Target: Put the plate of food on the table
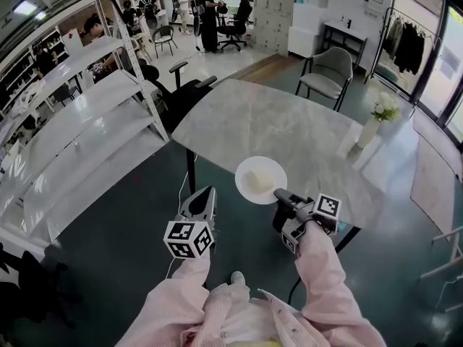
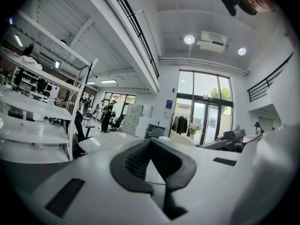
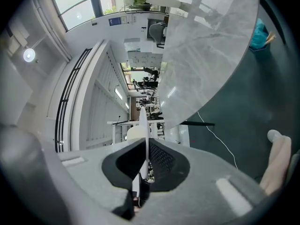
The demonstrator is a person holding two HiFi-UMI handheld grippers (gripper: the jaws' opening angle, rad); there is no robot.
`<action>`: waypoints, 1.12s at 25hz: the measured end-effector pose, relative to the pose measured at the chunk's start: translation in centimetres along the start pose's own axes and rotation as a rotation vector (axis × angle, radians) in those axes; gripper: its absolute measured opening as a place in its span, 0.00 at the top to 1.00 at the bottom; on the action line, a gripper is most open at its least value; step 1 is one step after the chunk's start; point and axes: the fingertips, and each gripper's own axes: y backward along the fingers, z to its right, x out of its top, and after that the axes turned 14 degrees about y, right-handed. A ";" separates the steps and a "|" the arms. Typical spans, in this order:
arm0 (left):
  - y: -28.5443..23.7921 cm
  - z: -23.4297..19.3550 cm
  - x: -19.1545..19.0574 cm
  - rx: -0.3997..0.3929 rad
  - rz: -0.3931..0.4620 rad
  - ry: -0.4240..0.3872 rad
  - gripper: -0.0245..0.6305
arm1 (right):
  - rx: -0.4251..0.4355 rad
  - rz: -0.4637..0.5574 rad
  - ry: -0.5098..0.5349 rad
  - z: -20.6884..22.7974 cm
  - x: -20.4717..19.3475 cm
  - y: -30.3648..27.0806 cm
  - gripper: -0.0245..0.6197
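A white plate [image 1: 260, 180] with a pale lump of food [image 1: 257, 181] hangs over the near edge of the grey marble table [image 1: 289, 125]. My right gripper [image 1: 278, 194] is shut on the plate's near rim. In the right gripper view the plate [image 3: 143, 121] shows edge-on between the pads, the food [image 3: 132, 133] to its left and the table [image 3: 206, 55] beyond. I cannot tell whether the plate touches the tabletop. My left gripper [image 1: 205, 193] hovers left of the plate, off the table, shut and holding nothing [image 2: 150, 142].
White shelving [image 1: 79, 136] runs along the left. A black office chair [image 1: 181, 89] stands at the table's far left, a grey chair [image 1: 325, 74] behind it. A vase of flowers [image 1: 377, 118] sits at the table's right end. People stand far back.
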 end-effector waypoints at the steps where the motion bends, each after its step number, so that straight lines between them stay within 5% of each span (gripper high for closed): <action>1: -0.6 -0.5 0.3 -0.002 0.000 0.002 0.98 | -0.002 0.003 -0.001 0.1 0.4 -0.7 0.94; 20: -8.4 -8.8 2.8 0.039 -0.010 0.056 0.98 | -0.031 -0.037 -0.021 2.7 4.7 -12.2 0.94; 28: -17.0 -10.7 4.6 0.031 -0.022 0.055 0.97 | -0.037 -0.007 -0.031 4.4 11.3 -17.3 0.94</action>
